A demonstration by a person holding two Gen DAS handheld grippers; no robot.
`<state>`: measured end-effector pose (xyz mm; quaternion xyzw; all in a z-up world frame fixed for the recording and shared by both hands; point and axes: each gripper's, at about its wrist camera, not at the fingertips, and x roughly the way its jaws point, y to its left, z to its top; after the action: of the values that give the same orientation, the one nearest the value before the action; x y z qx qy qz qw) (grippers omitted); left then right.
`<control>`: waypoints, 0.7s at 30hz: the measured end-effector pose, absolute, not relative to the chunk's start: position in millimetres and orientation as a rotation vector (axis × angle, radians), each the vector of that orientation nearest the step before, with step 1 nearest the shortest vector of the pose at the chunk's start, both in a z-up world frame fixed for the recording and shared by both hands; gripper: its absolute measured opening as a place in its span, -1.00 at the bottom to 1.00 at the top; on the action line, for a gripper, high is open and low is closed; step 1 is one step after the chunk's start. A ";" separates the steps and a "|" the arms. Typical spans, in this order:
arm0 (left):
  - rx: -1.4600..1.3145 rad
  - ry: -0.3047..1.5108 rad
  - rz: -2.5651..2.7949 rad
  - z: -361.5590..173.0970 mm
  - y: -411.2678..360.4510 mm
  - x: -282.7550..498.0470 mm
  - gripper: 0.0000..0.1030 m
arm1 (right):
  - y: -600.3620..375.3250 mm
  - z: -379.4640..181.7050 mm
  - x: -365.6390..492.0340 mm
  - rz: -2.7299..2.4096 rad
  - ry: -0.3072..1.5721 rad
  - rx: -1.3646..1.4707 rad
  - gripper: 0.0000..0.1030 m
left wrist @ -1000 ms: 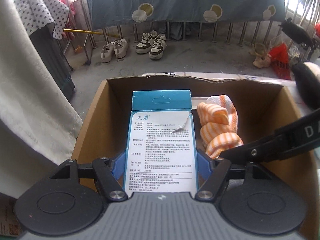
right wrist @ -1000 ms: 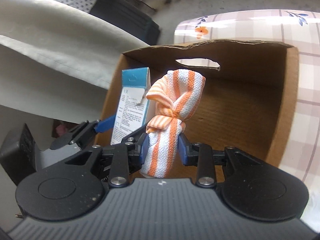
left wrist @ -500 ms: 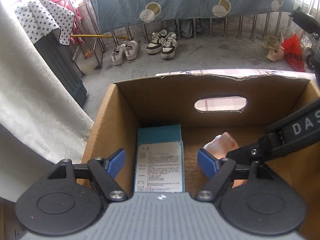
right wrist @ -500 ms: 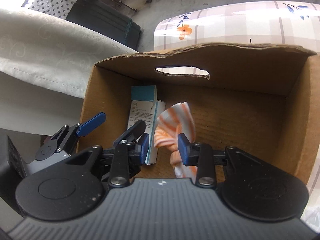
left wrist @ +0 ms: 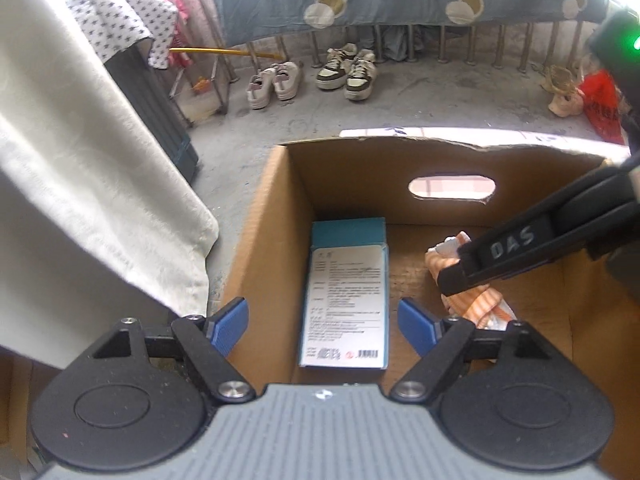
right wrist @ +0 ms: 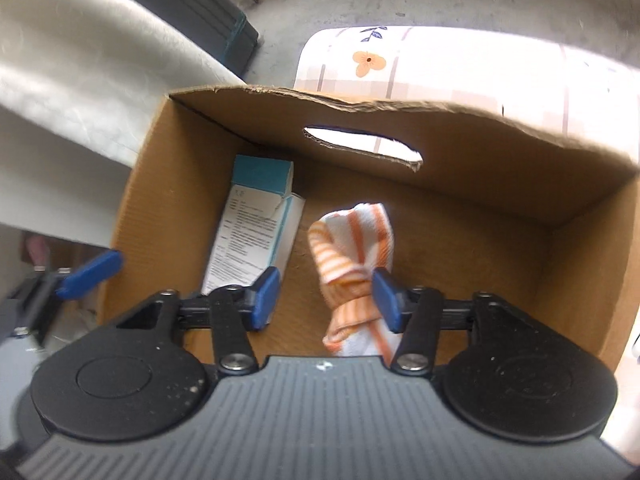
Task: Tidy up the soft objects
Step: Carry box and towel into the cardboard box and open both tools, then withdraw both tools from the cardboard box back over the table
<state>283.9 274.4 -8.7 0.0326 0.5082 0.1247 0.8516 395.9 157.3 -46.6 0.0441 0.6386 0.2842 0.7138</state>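
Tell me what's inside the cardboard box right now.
Inside the cardboard box: a blue-and-white carton lying flat by one side wall, and a knotted orange-striped cloth beside it. The near floor is hidden behind the gripper bodies.
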 end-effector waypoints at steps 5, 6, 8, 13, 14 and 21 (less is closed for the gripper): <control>-0.028 1.061 0.265 2.2 291.7 273.1 0.70 | 177.0 -61.9 397.0 0.632 1.456 -0.056 0.18; -0.044 1.061 0.265 3.1 295.0 271.4 0.70 | 180.5 -64.9 395.7 0.630 1.451 -0.092 0.08; -0.063 1.060 0.271 3.4 301.9 268.7 0.70 | 186.2 -72.4 394.0 0.629 1.457 -0.134 -0.23; -0.101 1.054 0.295 -0.4 312.6 263.3 0.70 | 180.6 -74.2 402.3 0.577 1.431 -0.010 -0.27; -0.110 1.052 0.294 -2.0 314.6 261.4 0.70 | 178.0 -74.4 405.6 0.572 1.428 0.054 -0.27; -0.129 1.048 0.305 -3.1 317.9 254.3 0.70 | 170.7 -90.1 415.3 0.549 1.486 0.301 0.18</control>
<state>254.3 317.9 -3.1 -0.0615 0.4981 0.1448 0.8527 415.3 170.7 -90.1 0.1348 0.6651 0.2457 0.6921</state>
